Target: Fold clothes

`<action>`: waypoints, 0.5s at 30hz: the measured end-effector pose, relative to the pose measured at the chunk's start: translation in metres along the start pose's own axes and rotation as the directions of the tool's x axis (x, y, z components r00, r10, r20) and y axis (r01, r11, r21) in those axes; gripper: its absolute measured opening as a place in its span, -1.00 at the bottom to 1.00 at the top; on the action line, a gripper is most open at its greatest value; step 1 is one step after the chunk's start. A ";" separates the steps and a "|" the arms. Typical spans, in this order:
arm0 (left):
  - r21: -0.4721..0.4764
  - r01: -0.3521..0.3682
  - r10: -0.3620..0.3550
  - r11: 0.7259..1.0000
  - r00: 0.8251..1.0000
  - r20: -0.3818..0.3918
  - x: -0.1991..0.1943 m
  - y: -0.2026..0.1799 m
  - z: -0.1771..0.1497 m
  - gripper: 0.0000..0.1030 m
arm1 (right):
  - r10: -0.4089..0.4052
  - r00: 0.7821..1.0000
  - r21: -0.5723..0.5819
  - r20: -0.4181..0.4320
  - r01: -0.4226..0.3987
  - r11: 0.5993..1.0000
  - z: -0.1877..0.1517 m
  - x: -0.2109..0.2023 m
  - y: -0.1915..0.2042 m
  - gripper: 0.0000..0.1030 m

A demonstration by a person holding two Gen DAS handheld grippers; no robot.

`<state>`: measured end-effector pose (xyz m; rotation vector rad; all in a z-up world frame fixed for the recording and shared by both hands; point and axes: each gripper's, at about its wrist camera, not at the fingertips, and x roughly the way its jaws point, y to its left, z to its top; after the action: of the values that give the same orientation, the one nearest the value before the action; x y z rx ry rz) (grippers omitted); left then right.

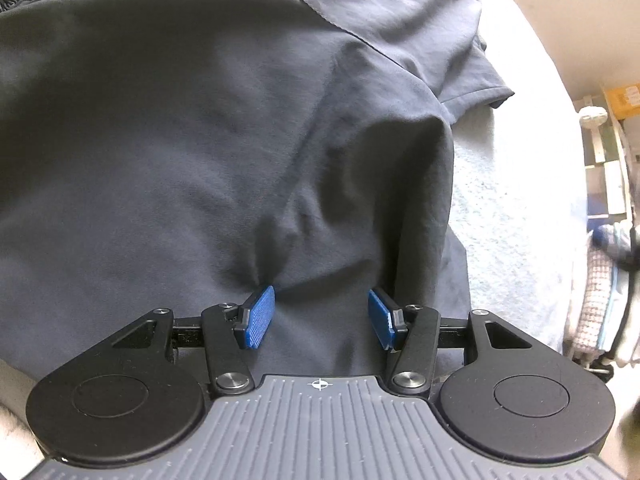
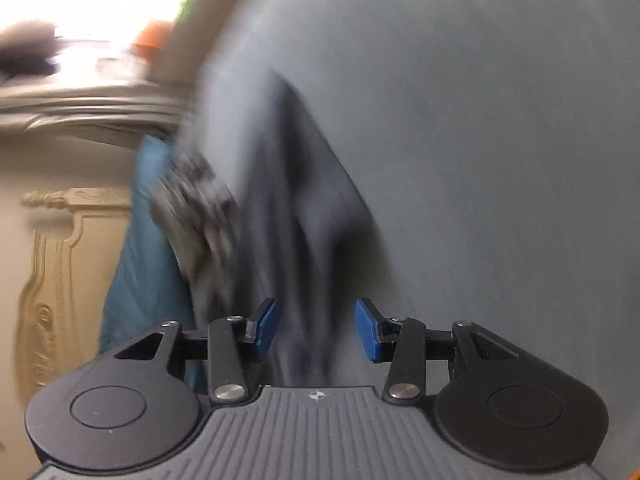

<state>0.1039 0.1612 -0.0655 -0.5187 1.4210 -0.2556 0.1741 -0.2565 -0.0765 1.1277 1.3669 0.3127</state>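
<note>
The garment [image 1: 200,128], dark grey, lay spread over the pale bed [image 1: 508,208], reaching its right edge. Your left gripper [image 1: 321,316] pressed down on the cloth with jaws apart, pinching nothing. Your right gripper [image 2: 316,330] also stood open over blurred dark fabric [image 2: 296,208]; a carved cream panel [image 2: 60,280] showed beyond.

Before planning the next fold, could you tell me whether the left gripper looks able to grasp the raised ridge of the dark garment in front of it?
Probably yes. The left gripper is open right over the dark garment, and the raised ridge stands just beyond its right finger with nothing in between.
</note>
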 end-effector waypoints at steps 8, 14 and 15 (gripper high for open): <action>0.015 -0.083 0.082 0.996 0.996 0.039 -0.002 -0.020 -0.008 0.01 | 0.048 0.996 0.359 -0.077 -0.017 0.933 -0.096 0.055 -0.124 -0.10; 0.055 -0.137 0.134 0.989 0.989 0.056 -0.004 -0.023 -0.008 0.01 | 0.044 0.997 0.141 0.056 -0.052 0.989 -0.098 0.063 -0.084 -0.97; 0.058 -0.143 0.140 0.988 0.989 0.056 -0.005 -0.023 -0.008 0.01 | 0.040 0.996 0.073 0.085 -0.046 0.996 -0.097 0.059 -0.069 -0.97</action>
<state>0.0981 0.1416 -0.0504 -0.3693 1.3885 -0.1700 0.0759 -0.2023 -0.1475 1.2201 1.2913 0.2444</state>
